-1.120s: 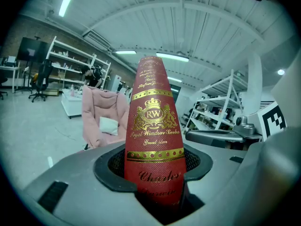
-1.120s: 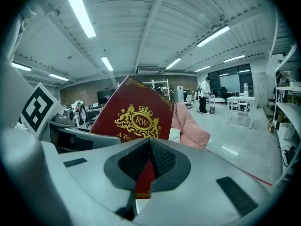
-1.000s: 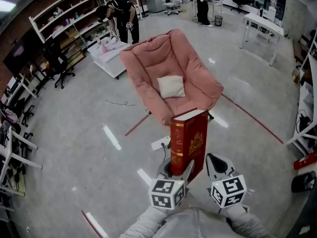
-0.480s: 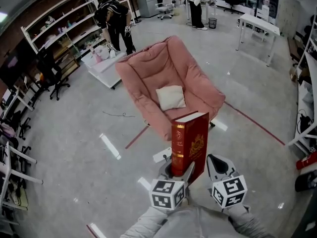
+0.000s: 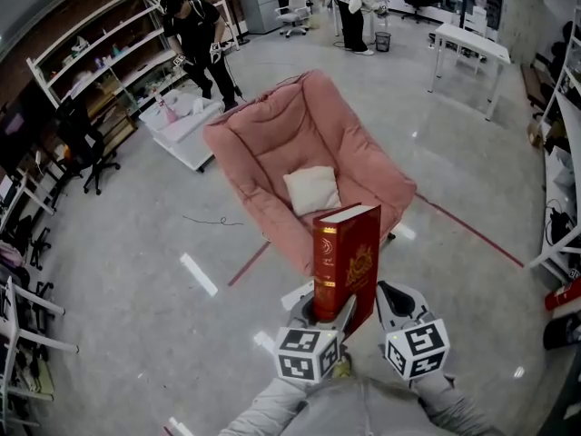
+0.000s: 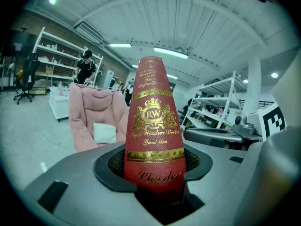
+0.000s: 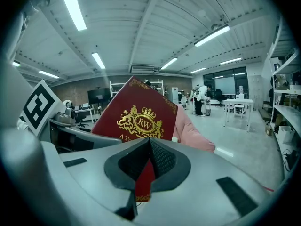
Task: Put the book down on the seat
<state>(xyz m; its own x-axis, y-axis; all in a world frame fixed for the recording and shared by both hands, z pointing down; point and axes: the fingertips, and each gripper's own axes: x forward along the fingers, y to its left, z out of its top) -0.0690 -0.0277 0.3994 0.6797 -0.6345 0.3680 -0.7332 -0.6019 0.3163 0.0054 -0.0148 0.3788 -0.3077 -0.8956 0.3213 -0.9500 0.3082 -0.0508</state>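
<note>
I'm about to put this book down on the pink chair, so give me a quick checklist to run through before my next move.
1. Left gripper holds the book: ok, its jaws clamp the spine near the bottom.
2. Right gripper holds too: ok, its jaws are nearly together on a red edge of the book.
3. Book upright: ok.
4. Room on the chair: ok, bare seat shows in front of and beside the white cushion.
5. Book above the seat: not ok, both grippers hang over the floor in front of the chair.
</note>
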